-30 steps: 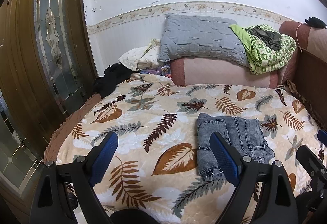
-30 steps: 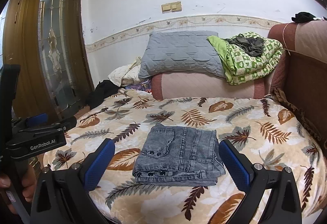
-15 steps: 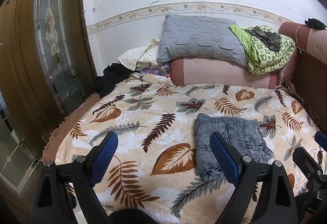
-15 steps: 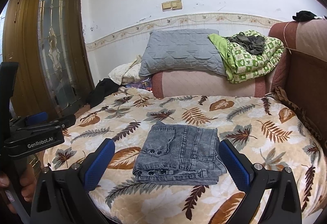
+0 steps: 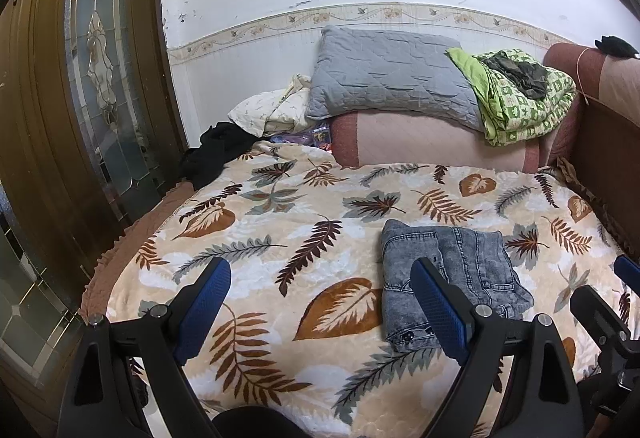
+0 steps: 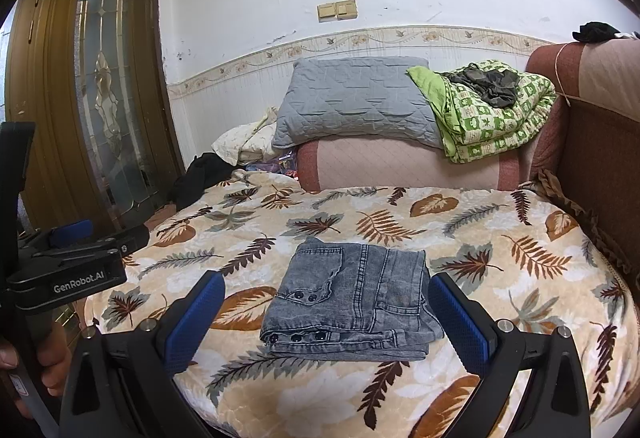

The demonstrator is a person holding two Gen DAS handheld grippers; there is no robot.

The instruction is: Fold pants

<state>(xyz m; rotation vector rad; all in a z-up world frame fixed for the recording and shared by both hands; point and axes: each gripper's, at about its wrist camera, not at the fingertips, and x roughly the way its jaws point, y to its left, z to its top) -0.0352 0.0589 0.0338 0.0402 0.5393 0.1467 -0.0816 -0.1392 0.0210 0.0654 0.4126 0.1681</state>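
Observation:
Grey denim pants point(image 6: 356, 298) lie folded into a compact rectangle on the leaf-patterned bedspread point(image 6: 500, 250), near its front edge. In the right wrist view my right gripper point(image 6: 326, 312) stands open, held back from the bed, its blue pads framing the pants without touching them. My left gripper point(image 5: 320, 298) is open too and holds nothing; in its view the pants point(image 5: 464, 266) lie to the right, partly behind its right finger point(image 5: 438, 308). The left gripper's body point(image 6: 68, 262) shows at the left edge of the right wrist view, with a hand point(image 6: 48, 354) below it.
A grey pillow point(image 6: 356, 102) and a green patterned blanket point(image 6: 492, 114) rest on a pink bolster point(image 6: 400, 166) at the back. Black clothing point(image 5: 212, 154) lies at the bed's far left corner. A wooden door with glass point(image 5: 100, 78) stands left, a brown headboard point(image 6: 600, 158) right.

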